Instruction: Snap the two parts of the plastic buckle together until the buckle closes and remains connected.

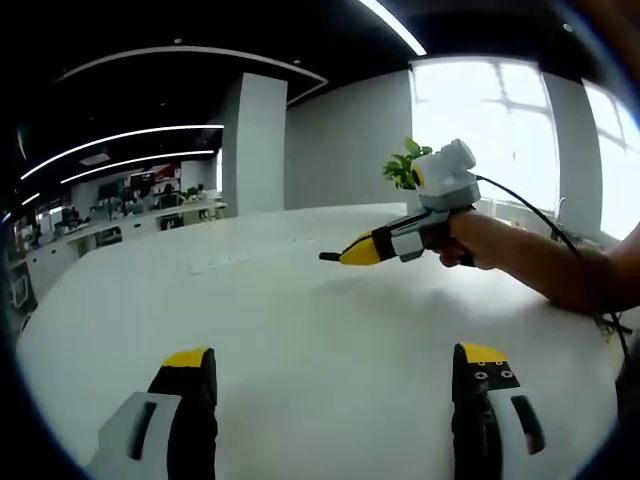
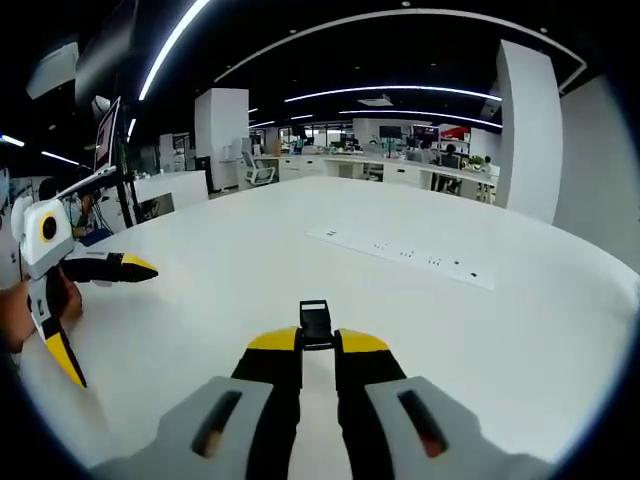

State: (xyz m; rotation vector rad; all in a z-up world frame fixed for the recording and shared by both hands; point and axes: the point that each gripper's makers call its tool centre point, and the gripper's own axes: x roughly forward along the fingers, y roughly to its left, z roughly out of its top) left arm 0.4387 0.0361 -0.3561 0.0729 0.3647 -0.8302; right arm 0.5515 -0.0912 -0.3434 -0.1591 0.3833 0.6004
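Gripping a black buckle part [image 2: 314,325], right gripper [image 2: 318,345] level above table [image 2: 400,300], left gripper [image 1: 335,365] spread wide

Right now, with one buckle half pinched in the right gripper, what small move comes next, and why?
Probably bring the left gripper toward the other half first: its jaws stand open and empty, while the right gripper pinches a black buckle piece above the white table. I cannot see the mate.

Left claw [image 1: 335,365] jaws spread wide, right claw [image 2: 318,343] nearly closed, clamping.
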